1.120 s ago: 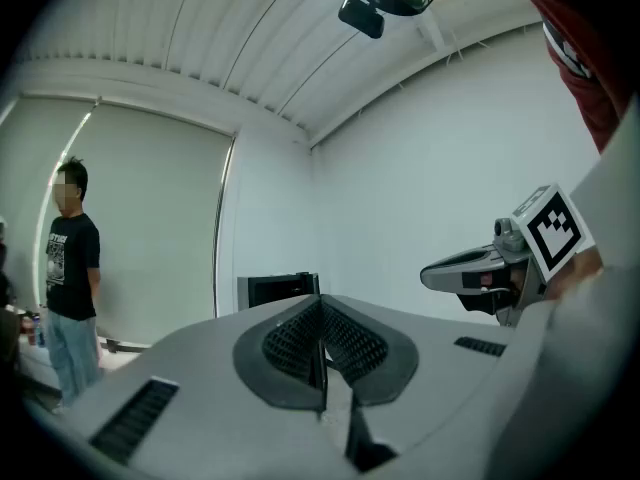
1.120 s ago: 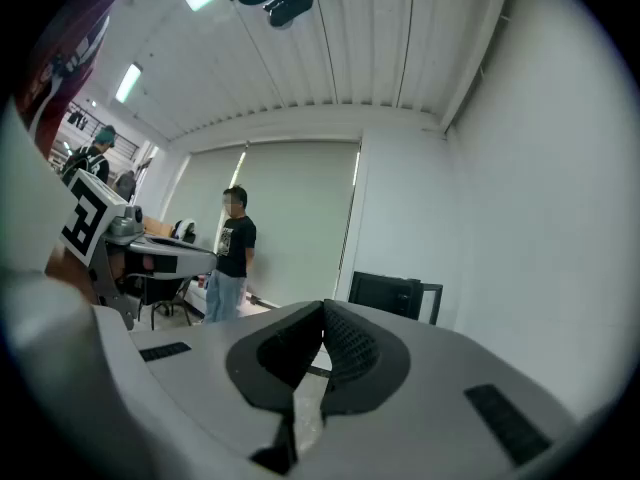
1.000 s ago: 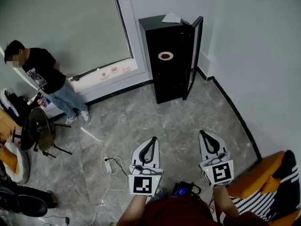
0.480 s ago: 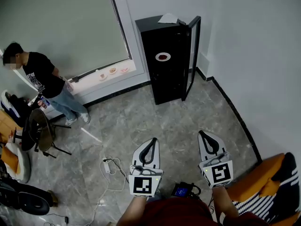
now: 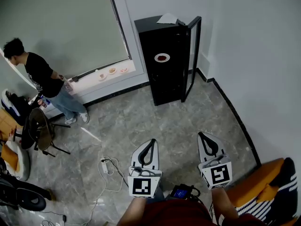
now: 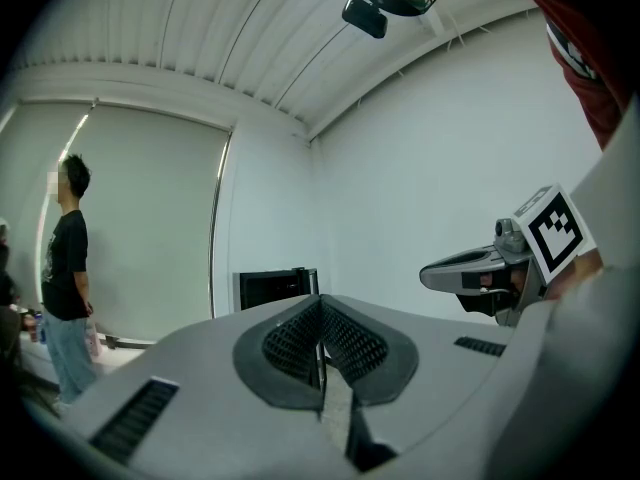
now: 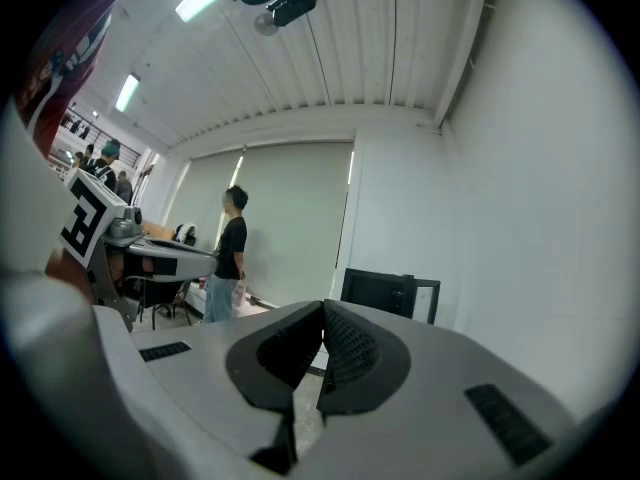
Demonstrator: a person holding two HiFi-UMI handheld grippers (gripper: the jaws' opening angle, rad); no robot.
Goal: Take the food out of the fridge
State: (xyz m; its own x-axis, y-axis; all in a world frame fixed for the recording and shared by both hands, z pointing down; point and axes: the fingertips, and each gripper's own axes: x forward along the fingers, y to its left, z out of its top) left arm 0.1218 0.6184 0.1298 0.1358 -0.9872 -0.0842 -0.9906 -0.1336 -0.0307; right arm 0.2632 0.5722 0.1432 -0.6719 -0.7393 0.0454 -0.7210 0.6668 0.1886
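Across the room, against the far wall, the black fridge (image 5: 164, 79) stood with its door (image 5: 193, 55) swung open. The plate of food (image 5: 162, 57) sat on an upper shelf inside, untouched. Since a second ago almost nothing had changed. The head view had drifted a little, so the fridge sat slightly further left in frame. The person by the window (image 5: 44, 79) had shifted a bit.

Both tools stayed low in front of us, well apart from the fridge. We saw the left gripper (image 5: 151, 142) clenched, pad tips meeting with nothing between them, and its own view confirmed that (image 6: 320, 304). The right gripper (image 5: 203, 136) was likewise closed on nothing (image 7: 323, 308), and it pointed roughly toward the fridge.

We judged the approach as barely begun. The door no longer needed opening, so what remained was to walk across the grey floor (image 5: 141, 121), spread one pair of jaws and take the plate by its rim. We noted a white cable (image 5: 107, 168) lying on the floor to our left, clear of the straight path.
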